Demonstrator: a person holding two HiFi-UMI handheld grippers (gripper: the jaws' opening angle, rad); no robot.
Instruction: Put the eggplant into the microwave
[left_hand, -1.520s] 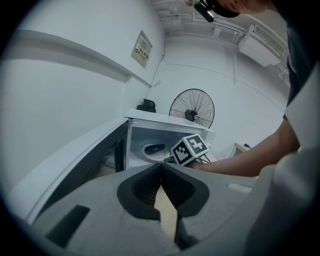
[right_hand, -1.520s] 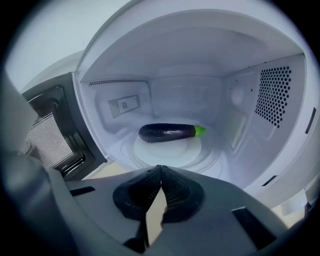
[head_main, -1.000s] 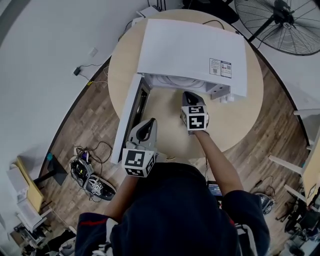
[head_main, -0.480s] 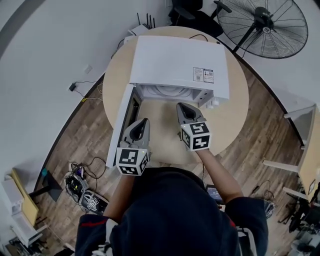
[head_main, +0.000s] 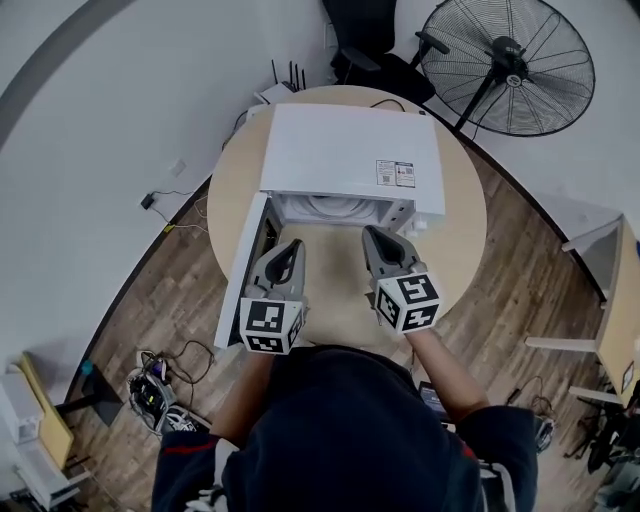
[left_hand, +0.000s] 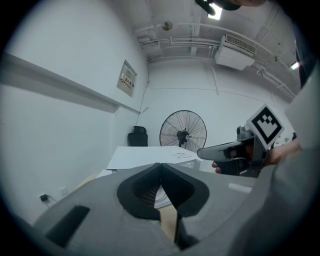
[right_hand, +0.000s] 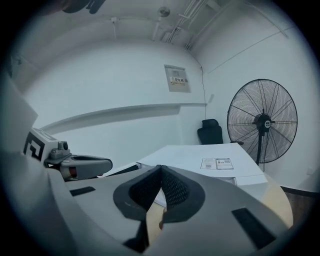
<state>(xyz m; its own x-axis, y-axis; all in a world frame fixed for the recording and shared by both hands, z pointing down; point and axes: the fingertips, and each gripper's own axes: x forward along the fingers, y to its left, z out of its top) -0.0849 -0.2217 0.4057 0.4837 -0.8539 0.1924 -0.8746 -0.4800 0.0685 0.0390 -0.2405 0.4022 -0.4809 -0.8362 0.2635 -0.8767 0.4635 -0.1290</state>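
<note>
Head view: grippers before the open microwave (head_main: 350, 160)

We see this white boxy microwave on a round wooden table (head_main: 455, 255), door (head_main: 238, 285) swung out left, bare tabletop near its mouth. Left gripper (head_main: 290, 246) and right gripper (head_main: 373, 234) hang apart, jaws pressed together on nothing. Only gripper views show their ribbed dark pads (right_hand: 174, 190). Where the eggplant is, we cannot tell.

Dark navy top (head_main: 350, 430) with a red-trimmed sleeve (head_main: 186, 446).
</note>
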